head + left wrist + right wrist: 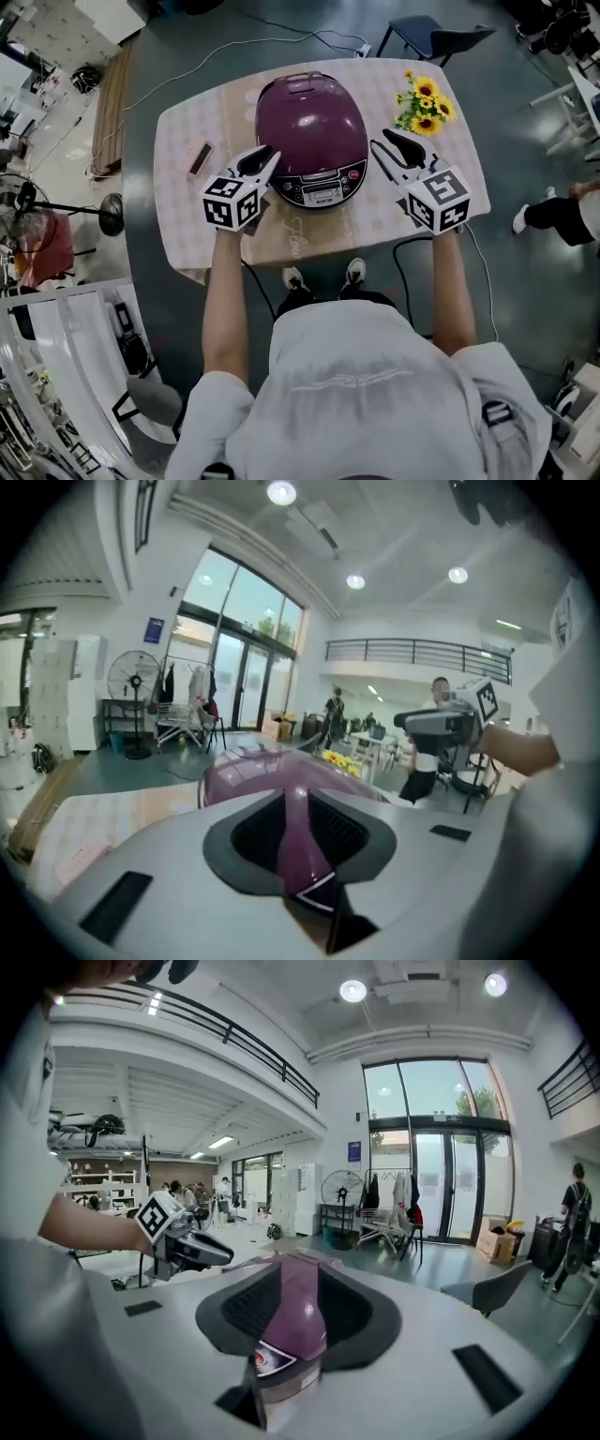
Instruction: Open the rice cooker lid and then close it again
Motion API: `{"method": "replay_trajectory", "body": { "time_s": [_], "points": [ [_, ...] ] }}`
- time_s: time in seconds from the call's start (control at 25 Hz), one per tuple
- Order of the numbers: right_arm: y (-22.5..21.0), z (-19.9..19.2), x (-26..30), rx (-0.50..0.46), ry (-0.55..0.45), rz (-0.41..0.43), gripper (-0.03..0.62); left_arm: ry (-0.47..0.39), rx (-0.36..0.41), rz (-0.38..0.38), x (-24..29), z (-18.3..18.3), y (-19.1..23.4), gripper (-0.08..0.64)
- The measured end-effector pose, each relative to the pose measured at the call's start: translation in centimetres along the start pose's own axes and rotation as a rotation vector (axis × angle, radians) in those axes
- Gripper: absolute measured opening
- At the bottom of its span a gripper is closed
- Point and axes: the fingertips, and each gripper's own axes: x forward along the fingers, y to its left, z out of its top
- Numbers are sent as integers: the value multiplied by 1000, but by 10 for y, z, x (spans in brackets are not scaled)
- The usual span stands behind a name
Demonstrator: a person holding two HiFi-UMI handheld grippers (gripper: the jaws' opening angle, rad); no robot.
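A purple rice cooker (309, 127) stands on the table (197, 239) with its lid down and its control panel (322, 187) facing me. My left gripper (267, 159) hovers by the cooker's front left side; its jaws stand only a narrow gap apart with nothing between them. My right gripper (387, 142) hangs off the cooker's right side, jaws wider apart and empty. The left gripper view looks through the gap of the left gripper (296, 799) onto the cooker's lid (262, 771). Through the right gripper (298, 1274) shows the cooker's side (292, 1312).
A bunch of yellow flowers (424, 103) stands at the table's far right. A small brown object (200, 157) lies at the left. A dark chair (436, 37) stands behind the table and a cable (234, 42) runs over the floor.
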Motion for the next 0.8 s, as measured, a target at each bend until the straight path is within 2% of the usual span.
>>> {"method": "replay_trajectory", "body": {
  "time_s": [0.08,0.24,0.36,0.52,0.8],
  "points": [
    [-4,12,-4,-11,-18,-47,123,-88,-11,40,-12,14,7,59],
    [-5,33,-10,-28,-49,-118,74,-182,67,135,-43,43,18,27],
    [-3,44,-12,-43,-84,-137,46,-221,143,193,-65,63,22,16],
    [4,61,-13,-66,-127,-133,34,-262,217,234,-92,87,19,15],
    [11,86,-15,-135,-163,-140,26,-315,290,268,-122,113,7,15]
  ]
}}
